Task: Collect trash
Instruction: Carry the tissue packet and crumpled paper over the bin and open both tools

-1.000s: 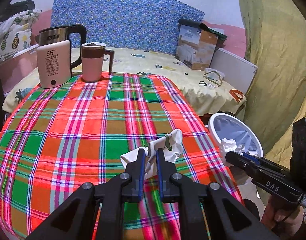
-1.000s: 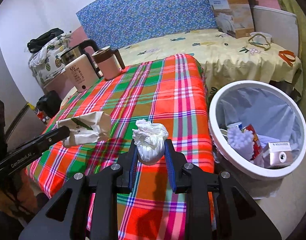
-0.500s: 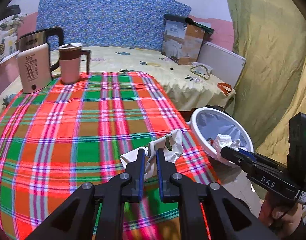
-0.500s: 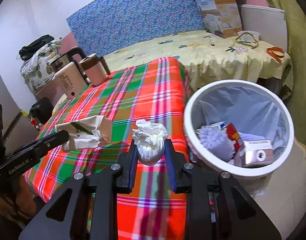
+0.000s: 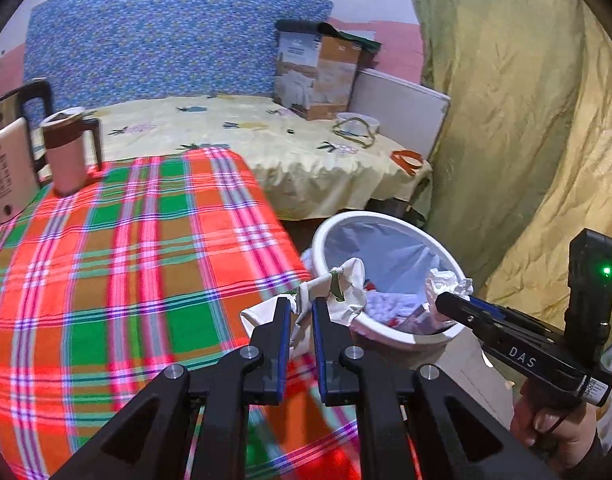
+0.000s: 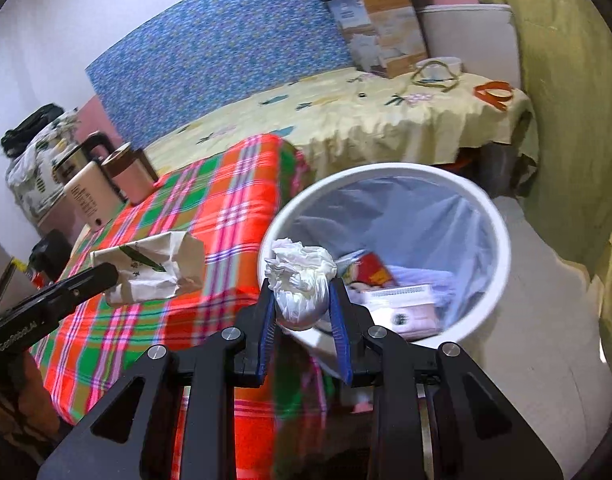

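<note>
The right gripper (image 6: 301, 316) clamps a tissue wad (image 6: 299, 284) above the bin's (image 6: 502, 248) near rim, the left gripper (image 5: 299, 312) pinches a paper bag (image 5: 338, 288) short of it, so early release could drop either outside.

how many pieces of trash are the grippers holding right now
2. A crumpled white tissue ball is clamped in the right gripper at the near rim of the white trash bin; a crumpled paper bag is pinched in the left gripper beside the bin.

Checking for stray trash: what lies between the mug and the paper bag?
Only bare plaid cloth between mug and bag, in the right wrist view.
</note>
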A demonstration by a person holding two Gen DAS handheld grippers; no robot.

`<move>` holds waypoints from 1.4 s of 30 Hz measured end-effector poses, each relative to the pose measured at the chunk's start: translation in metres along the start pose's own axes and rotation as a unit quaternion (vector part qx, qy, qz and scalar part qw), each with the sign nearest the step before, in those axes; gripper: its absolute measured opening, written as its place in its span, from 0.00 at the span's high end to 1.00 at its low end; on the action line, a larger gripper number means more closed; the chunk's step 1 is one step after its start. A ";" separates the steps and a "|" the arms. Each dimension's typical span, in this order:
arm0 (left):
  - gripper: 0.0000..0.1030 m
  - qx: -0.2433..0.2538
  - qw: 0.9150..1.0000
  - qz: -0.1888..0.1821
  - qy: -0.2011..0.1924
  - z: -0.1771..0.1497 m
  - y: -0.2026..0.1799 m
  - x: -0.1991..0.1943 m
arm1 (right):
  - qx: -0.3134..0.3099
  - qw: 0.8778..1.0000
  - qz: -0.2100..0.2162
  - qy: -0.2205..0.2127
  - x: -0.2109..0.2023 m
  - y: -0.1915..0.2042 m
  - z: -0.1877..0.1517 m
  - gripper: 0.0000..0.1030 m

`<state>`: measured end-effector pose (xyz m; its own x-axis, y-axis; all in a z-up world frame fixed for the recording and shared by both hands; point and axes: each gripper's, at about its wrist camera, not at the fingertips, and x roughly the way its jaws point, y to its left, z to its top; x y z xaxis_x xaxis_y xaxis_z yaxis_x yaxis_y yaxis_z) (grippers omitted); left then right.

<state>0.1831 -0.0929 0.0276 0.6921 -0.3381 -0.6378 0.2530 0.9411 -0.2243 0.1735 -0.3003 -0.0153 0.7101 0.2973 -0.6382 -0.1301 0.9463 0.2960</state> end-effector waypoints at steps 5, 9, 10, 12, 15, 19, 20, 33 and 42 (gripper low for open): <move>0.90 0.015 1.000 -0.017 0.014 0.003 -0.019 0.018 | 0.013 1.000 -0.011 -0.003 -0.002 -0.014 0.000 0.73; 0.90 0.025 0.999 -0.026 0.024 0.003 -0.030 0.030 | 0.022 1.000 -0.016 -0.004 -0.002 -0.022 0.001 0.73; 0.90 0.028 0.999 -0.029 0.026 0.003 -0.033 0.033 | 0.023 1.000 -0.017 -0.005 -0.002 -0.024 0.001 0.73; 0.90 0.033 0.998 -0.033 0.032 0.003 -0.039 0.041 | 0.026 0.999 -0.018 -0.005 -0.001 -0.027 0.002 0.73; 0.90 0.040 0.998 -0.038 0.040 0.003 -0.047 0.053 | 0.031 0.999 -0.019 -0.006 -0.002 -0.032 0.001 0.73; 0.90 0.043 0.997 -0.039 0.045 0.008 -0.052 0.069 | 0.035 0.999 -0.020 -0.007 -0.002 -0.037 0.001 0.73; 0.90 0.045 0.997 -0.039 0.045 0.010 -0.054 0.073 | 0.036 0.999 -0.021 -0.007 -0.002 -0.038 0.001 0.73; 0.89 0.059 0.996 -0.042 0.054 0.027 -0.070 0.112 | 0.041 0.999 -0.025 -0.004 0.006 -0.053 0.010 0.72; 0.85 0.054 0.995 -0.063 0.049 0.040 -0.067 0.122 | 0.028 0.999 -0.023 0.012 0.020 -0.053 0.017 0.67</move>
<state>0.2774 -0.1977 -0.0062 0.5827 -0.4467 -0.6789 0.4088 0.8831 -0.2303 0.2068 -0.3464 -0.0315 0.6983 0.2564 -0.6683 -0.0581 0.9509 0.3040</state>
